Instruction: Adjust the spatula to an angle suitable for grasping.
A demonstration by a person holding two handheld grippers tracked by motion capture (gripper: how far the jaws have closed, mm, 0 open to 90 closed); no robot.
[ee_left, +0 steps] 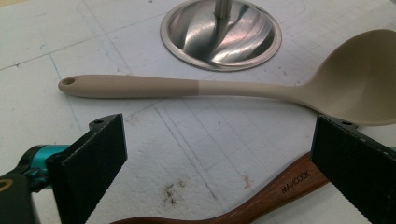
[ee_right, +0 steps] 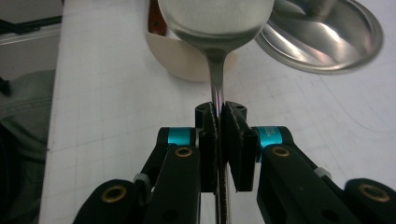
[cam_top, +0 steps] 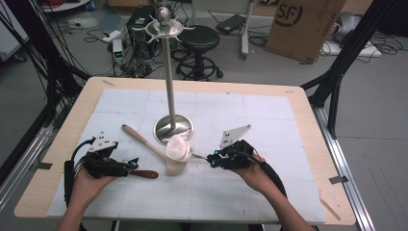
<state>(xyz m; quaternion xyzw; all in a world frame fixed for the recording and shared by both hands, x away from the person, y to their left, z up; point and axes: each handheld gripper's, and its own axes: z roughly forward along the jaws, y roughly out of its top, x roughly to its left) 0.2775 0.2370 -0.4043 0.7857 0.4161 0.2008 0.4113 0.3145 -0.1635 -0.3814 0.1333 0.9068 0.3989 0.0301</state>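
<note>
Right gripper view showed our right gripper [ee_right: 219, 122] clamped on metal spoon [ee_right: 215, 23] handle, bowl raised above beige ladle [ee_left: 327, 84]. Left gripper [ee_left: 219, 154] jaws stood apart over wooden handle [ee_left: 261, 198]. We judged: keep firm pinch, lift spoon level toward stand [cam_top: 173, 128].

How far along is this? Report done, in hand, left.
Done: nothing hangs on the stand yet. In hand: right gripper shut on the metal spoon. Left: beige spoon and wooden-handled utensil lie on the mat, left gripper open.
</note>
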